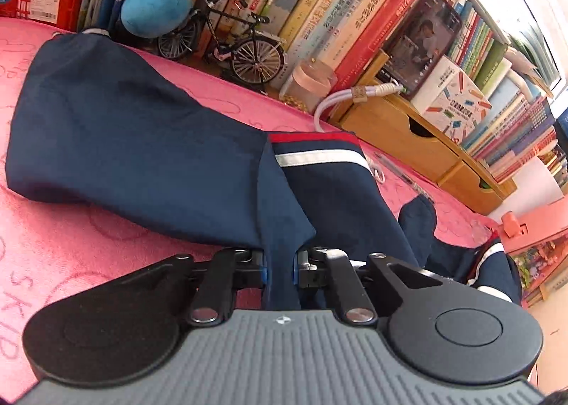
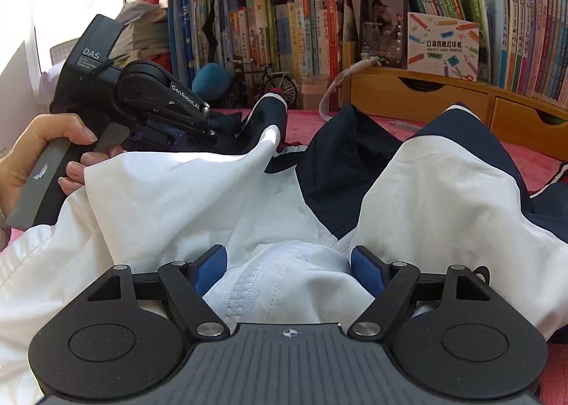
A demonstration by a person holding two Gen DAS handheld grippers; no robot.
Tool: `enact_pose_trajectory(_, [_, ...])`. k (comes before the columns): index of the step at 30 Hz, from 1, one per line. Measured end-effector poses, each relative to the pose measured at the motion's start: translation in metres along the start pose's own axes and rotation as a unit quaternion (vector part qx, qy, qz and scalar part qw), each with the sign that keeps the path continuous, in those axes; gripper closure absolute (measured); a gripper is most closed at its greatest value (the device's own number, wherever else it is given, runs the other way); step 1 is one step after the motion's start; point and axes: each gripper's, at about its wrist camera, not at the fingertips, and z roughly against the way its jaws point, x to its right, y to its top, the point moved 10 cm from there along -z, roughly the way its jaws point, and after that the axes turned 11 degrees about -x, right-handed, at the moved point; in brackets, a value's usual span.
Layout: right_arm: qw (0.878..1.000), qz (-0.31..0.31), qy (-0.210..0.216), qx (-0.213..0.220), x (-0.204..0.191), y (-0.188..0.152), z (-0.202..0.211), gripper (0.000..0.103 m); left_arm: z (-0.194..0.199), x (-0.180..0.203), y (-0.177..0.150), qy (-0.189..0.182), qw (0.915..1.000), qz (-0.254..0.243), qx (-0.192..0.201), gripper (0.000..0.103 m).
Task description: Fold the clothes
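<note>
We've barely started: left tongs (image 1: pixel 278 268) pinching the navy-and-white zip jacket (image 1: pixel 135 142), right tongs (image 2: pixel 288 271) spread, garment still unfolded.

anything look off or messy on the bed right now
Nothing spilled or damaged. The jacket lies bunched and half-folded on the pink cover, as expected mid-fold. A pen lies loose beside it.
</note>
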Motion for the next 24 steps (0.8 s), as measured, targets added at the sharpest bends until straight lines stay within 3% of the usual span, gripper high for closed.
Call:
enact_pose_trajectory(3, [0.999, -0.021, 0.018, 0.042, 0.005, 0.012, 0.027, 0.012, 0.043, -0.006, 0.03, 0.008, 0.9963, 0.004, 0.085, 0.097])
enact_pose_trajectory(6, [0.995, -0.03, 0.031, 0.088, 0.009, 0.026, 0.058, 0.007, 0.111, -0.023, 0.07, 0.018, 0.9807, 0.027, 0.193, 0.098])
enact_pose_trajectory(8, [0.993, -0.024, 0.009, 0.111, 0.012, 0.033, 0.072, 0.0, 0.152, -0.04, 0.089, 0.042, 0.9692, 0.028, 0.241, 0.098])
enact_pose_trajectory(11, [0.992, -0.016, -0.032, 0.124, 0.02, 0.04, 0.081, 0.0, 0.196, -0.074, 0.101, 0.078, 0.9571, 0.044, 0.276, 0.098])
enact_pose_trajectory(17, [0.992, -0.023, -0.069, 0.102, 0.034, 0.036, 0.073, 0.0, 0.219, -0.171, 0.074, 0.184, 0.9416, 0.086, 0.268, 0.097])
enact_pose_trajectory(22, [0.994, -0.03, -0.086, 0.058, 0.048, 0.016, 0.06, 0.0, 0.211, -0.255, 0.029, 0.235, 0.933, 0.152, 0.227, 0.097])
enact_pose_trajectory(24, [0.994, -0.031, -0.093, 0.039, 0.053, 0.009, 0.054, 0.0, 0.194, -0.274, 0.017, 0.263, 0.9347, 0.145, 0.19, 0.096])
